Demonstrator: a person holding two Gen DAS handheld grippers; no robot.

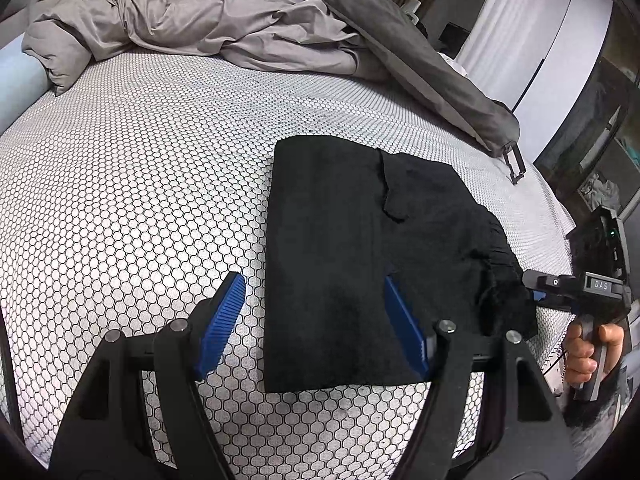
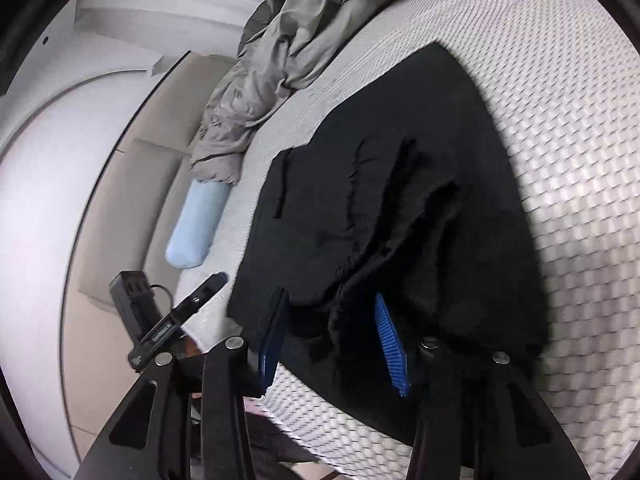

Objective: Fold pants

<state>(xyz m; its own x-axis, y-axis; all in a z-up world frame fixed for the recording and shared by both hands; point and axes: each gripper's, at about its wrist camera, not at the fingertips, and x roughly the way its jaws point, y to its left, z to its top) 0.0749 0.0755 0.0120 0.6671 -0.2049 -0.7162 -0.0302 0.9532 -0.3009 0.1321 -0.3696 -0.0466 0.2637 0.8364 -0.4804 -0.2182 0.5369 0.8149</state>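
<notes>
Left wrist view: a hand holds the right hand-held gripper at the pants' bunched edge.
Right wrist view: right hand-held gripper straddles that bunched edge, grip unclear.
Left hand-held gripper: released, over the pants' edge.
Pants: black, folded, on the bed.
Around: grey duvet, blue pillow.

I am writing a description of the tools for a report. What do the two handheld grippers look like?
Each gripper, left and right, has black angular arms with round silver pivot pins and ribbed blue pads on its jaws. Seen from the left wrist, the right tool's body bears a "DAS" label.
</notes>
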